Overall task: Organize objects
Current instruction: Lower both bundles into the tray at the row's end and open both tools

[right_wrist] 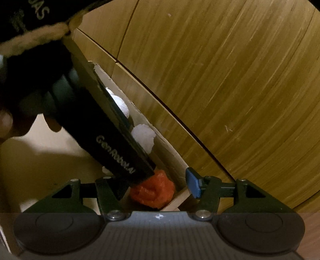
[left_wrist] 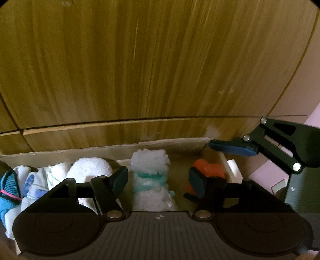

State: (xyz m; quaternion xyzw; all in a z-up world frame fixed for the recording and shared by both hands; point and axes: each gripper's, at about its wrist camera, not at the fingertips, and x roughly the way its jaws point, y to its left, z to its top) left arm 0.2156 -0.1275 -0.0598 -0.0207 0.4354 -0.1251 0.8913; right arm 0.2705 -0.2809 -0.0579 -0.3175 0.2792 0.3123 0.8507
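**Both grippers over the sock box, jaws apart**

Left gripper [left_wrist: 158,181] sits nearest the lens, jaws standing wide, nothing pinched. The white-and-teal fluffy roll [left_wrist: 150,180] stands in the gap, touching neither pad. Going left to right in the cardboard box [left_wrist: 100,152]: blue knit piece [left_wrist: 8,188] at the far left, white patterned rolls [left_wrist: 38,182], a plain white roll [left_wrist: 90,168], the fluffy roll, then the orange roll [left_wrist: 208,170] in the right end. Wooden panel [left_wrist: 160,60] rises behind the box.

Right gripper [right_wrist: 158,187] hangs over the box's right end, jaws partly apart. The orange roll lies below between them; contact with the pads is unclear, since the left gripper's body covers the left finger. A dark sleeve [right_wrist: 30,18] shows at upper left.
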